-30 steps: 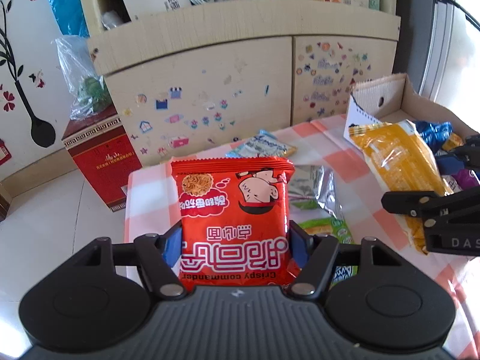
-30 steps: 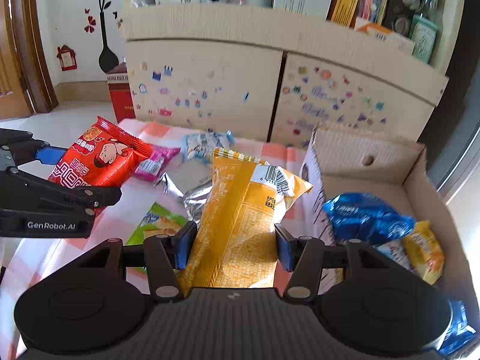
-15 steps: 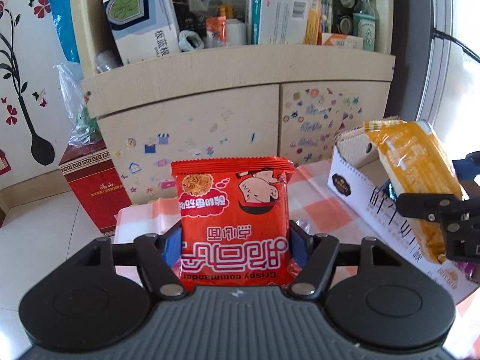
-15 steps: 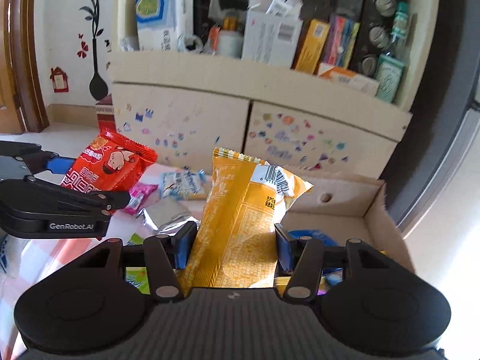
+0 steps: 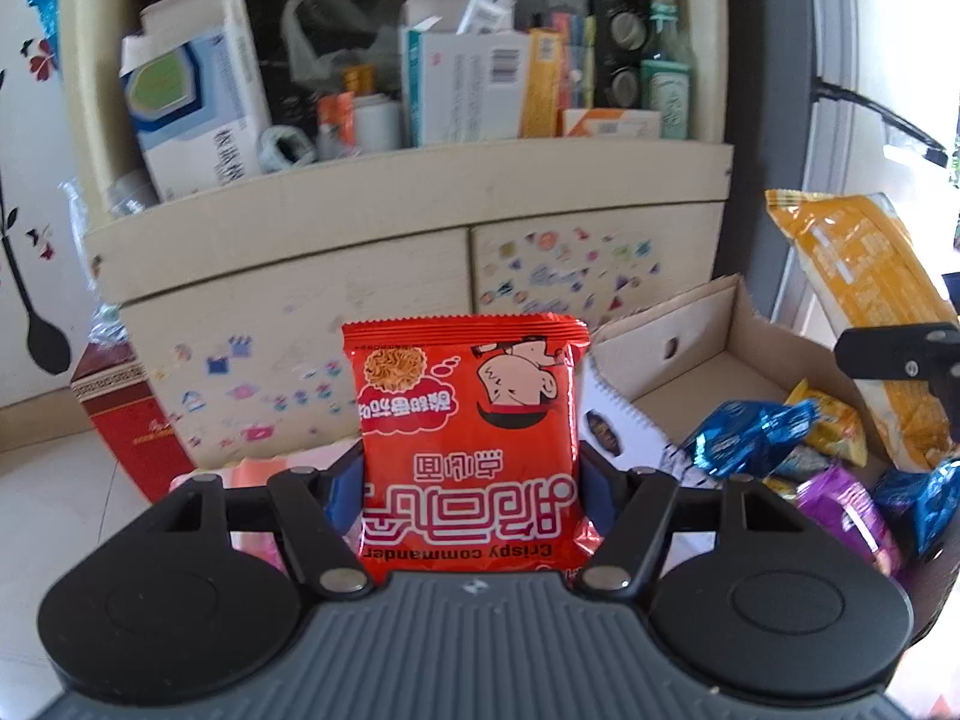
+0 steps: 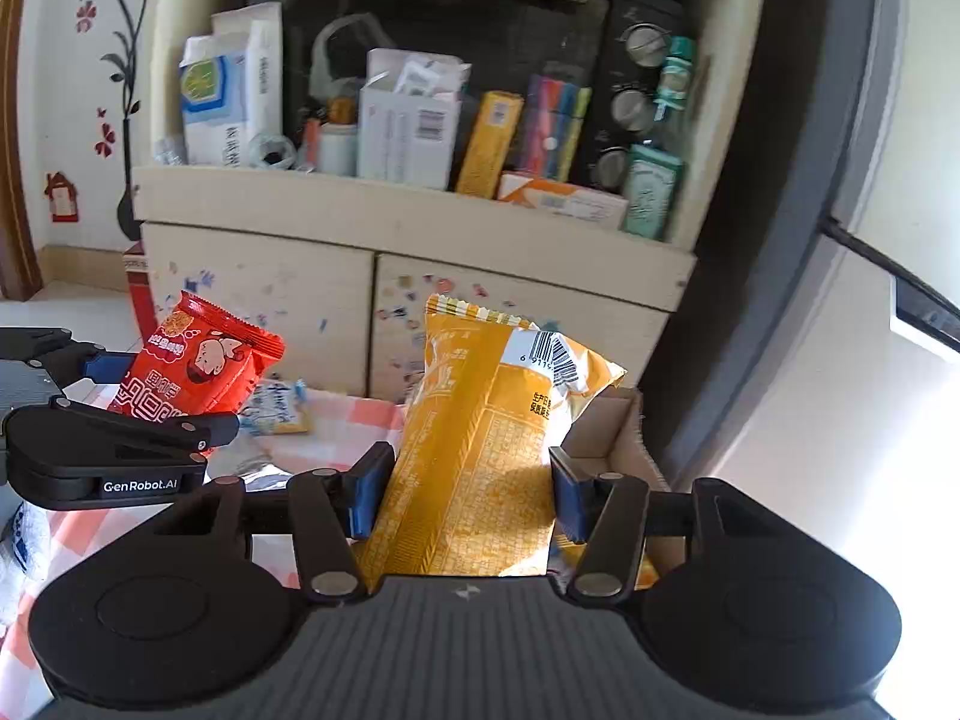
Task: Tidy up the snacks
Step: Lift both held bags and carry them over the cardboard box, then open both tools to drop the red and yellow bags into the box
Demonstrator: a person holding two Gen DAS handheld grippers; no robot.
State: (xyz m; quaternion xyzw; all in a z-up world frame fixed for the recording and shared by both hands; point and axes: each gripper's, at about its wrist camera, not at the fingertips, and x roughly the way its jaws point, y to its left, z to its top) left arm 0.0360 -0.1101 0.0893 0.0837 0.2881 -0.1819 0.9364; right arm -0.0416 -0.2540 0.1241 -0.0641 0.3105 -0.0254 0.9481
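Note:
My left gripper (image 5: 471, 489) is shut on a red noodle-snack packet (image 5: 468, 420), held upright and upside down in the air. In the right wrist view that same red packet (image 6: 192, 369) and the left gripper (image 6: 150, 405) show at the left. My right gripper (image 6: 468, 492) is shut on a tall yellow snack bag (image 6: 486, 450), lifted above the table. The left wrist view catches the yellow bag (image 5: 864, 300) at the far right, over an open cardboard box (image 5: 690, 354) that holds blue, purple and yellow packets.
A cream cabinet (image 5: 360, 300) with stickers stands behind, its shelf crowded with boxes and bottles before a black oven (image 6: 480, 18). A checked tablecloth (image 6: 354, 426) carries a pale blue packet (image 6: 276, 411). A red box (image 5: 129, 420) sits on the floor at left.
Both grippers have risen and tilted upward with their packets. The table and its loose snacks have dropped out of sight, and the shelf and oven have come into view. The box interior shows again on the left side's view.

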